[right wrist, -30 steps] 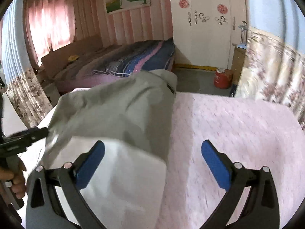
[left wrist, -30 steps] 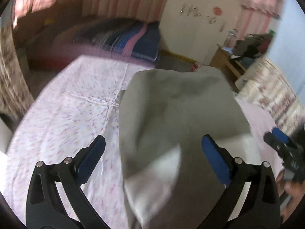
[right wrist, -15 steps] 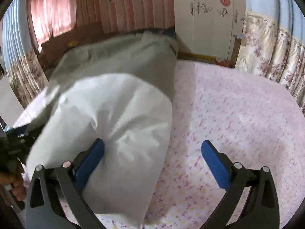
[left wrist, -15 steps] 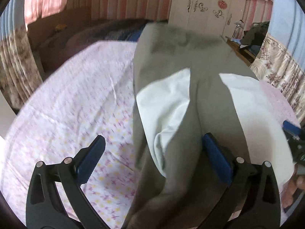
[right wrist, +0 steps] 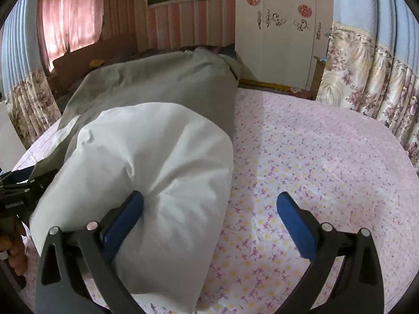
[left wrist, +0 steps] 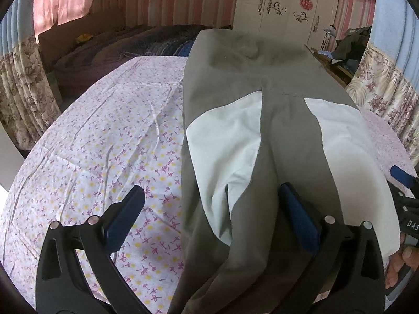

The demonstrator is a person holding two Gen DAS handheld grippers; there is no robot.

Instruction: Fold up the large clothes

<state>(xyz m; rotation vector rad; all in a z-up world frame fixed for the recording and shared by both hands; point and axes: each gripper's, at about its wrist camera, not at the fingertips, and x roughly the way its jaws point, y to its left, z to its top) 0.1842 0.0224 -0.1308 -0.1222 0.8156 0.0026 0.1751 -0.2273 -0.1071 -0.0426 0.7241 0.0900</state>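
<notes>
Hovering over the bed (left wrist: 110, 136), we've both claws spread wide: left claw (left wrist: 209, 214) and right claw (right wrist: 209, 214) straddling the trousers' (left wrist: 248, 83) edges.

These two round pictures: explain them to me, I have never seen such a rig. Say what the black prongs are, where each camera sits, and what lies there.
No robot here: a person holds a two-finger tool in each hand, with a fisheye camera on each looking along its blue-padded fingers. One view shows the left tool, the other the right tool. Both are open and grip nothing. A grey and white garment lies on the floral bedsheet; it looks like trousers turned inside out, white pockets showing. Each view catches the other tool at its edge. The left tool straddles the garment's near edge; the right tool's left finger presses into the white fabric.
</notes>
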